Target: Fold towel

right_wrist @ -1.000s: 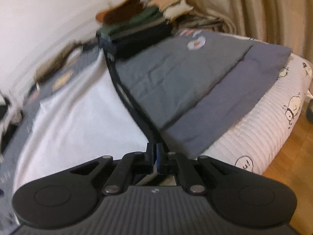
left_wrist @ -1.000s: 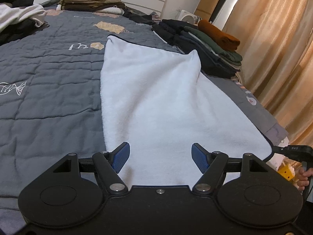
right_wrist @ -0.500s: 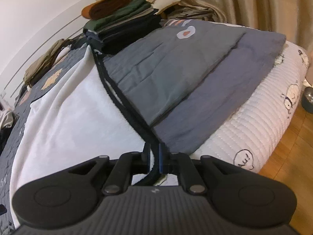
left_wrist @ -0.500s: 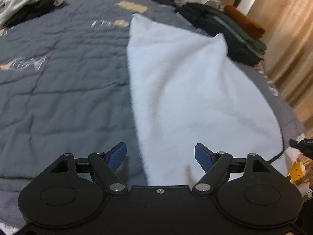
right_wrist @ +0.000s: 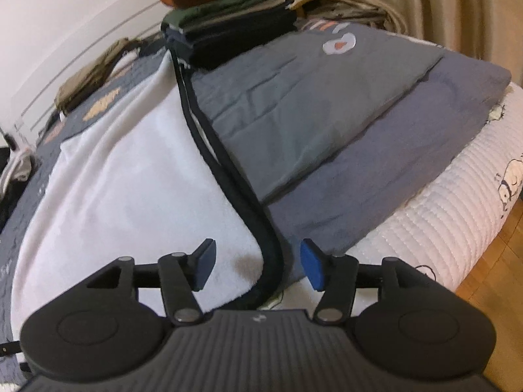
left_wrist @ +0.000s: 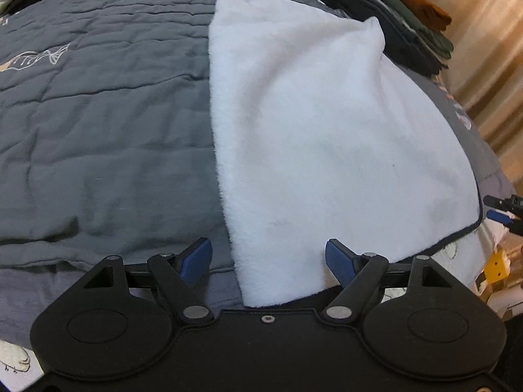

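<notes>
Towel (left_wrist: 327,137): white, plush, lying on the grey quilt (left_wrist: 98,114) of the bed, already doubled by the look of its twin black-piped edges.
Handling: soft, limp and light; it should drape and slide, so pinch both layers at a corner or along the piping (right_wrist: 228,176).
Axis: long side runs from 6 towards 12 o'clock in the left view, far end by the stacked clothes (right_wrist: 228,26).
Left gripper (left_wrist: 268,258): jaws wide apart, straddling the near corner, pads not pressing.
Right gripper (right_wrist: 256,266): jaws have just been opening; the piped edge lies between them, seemingly untouched though the view blurs there.
</notes>
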Demonstrator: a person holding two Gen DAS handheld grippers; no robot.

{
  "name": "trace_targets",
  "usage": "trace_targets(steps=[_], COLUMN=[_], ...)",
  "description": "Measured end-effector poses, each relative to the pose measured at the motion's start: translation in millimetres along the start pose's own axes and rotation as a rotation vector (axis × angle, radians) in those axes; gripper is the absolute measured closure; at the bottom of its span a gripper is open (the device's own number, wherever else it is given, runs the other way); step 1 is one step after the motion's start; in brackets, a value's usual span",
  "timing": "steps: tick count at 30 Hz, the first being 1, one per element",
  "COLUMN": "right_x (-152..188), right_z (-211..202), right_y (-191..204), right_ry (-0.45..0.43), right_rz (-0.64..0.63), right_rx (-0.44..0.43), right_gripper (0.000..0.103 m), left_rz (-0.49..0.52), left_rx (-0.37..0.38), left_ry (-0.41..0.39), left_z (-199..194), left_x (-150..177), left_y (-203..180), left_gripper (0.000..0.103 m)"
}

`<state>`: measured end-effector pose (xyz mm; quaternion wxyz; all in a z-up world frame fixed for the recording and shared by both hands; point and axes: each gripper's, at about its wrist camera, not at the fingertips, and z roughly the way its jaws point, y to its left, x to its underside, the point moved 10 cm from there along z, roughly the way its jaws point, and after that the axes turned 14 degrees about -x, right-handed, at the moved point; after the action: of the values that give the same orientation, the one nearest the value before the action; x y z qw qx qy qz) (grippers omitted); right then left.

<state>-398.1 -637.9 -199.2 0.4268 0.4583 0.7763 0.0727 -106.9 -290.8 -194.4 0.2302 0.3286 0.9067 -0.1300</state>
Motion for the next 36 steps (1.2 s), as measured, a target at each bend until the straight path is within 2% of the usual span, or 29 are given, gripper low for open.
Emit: trace_targets(steps=[7, 9, 11, 13, 14, 16, 19, 23, 26, 28, 30, 31, 36], right_x=[5.7, 6.4, 6.2, 5.8, 6.1, 6.9, 7.1, 4.3, 3.6, 2.1, 0.2, -1.0, -8.9], right_z=[25.3, 27.8, 27.2, 25.8, 26.3, 28.0, 30.8, 27.6, 25.6, 23.2, 20.0, 18.6, 10.7], right_y=[5.6, 6.2, 8.3, 10.0, 9.3, 6.2, 0.8, 0.6, 9.6, 16.3, 23.4, 26.5, 38.6], right_ry=[0.11, 0.115, 0.099, 0.085, 0.087, 0.089, 0.093, 0.071, 0.06, 0.046, 0.028, 0.019, -0.028], right_rz=[-0.091, -0.09, -0.077, -0.061, -0.048, -0.016, 0.032, 0.111, 0.127, 0.15, 0.179, 0.189, 0.228], right_rx=[0.002, 0.01, -0.007, -0.028, -0.03, -0.033, -0.05, -0.098, -0.13, -0.166, -0.209, -0.224, -0.283], right_gripper=[0.045, 0.045, 0.045, 0.045, 0.046, 0.049, 0.055, 0.087, 0.089, 0.09, 0.091, 0.091, 0.092], left_rz=[-0.032, -0.035, -0.028, -0.022, -0.021, -0.026, -0.049, -0.045, -0.035, -0.03, -0.049, -0.064, -0.126], left_rx=[0.002, 0.017, 0.038, 0.059, 0.065, 0.071, 0.077, 0.071, 0.077, 0.079, 0.099, 0.114, 0.192], left_ry=[0.009, 0.004, 0.002, 0.004, 0.003, 0.012, 0.023, 0.03, 0.036, 0.038, 0.041, 0.046, 0.043], left_z=[8.8, 6.3, 3.7, 1.8, 1.2, 3.0, 5.3, 8.7, 12.5, 15.1, 13.8, 12.5, -5.3], left_x=[-0.7, -1.3, -1.8, -1.2, -0.5, 0.3, -0.1, -0.5, -1.2, -1.9, -4.4, -5.8, -15.2], left_y=[2.2, 1.3, -2.3, -5.6, -6.5, -6.6, -5.2, -8.6, -13.4, -14.9, -13.0, -11.8, -4.7], left_gripper=[0.026, 0.028, 0.041, 0.049, 0.058, 0.067, 0.067, 0.064, 0.059, 0.06, 0.081, 0.086, 0.091])
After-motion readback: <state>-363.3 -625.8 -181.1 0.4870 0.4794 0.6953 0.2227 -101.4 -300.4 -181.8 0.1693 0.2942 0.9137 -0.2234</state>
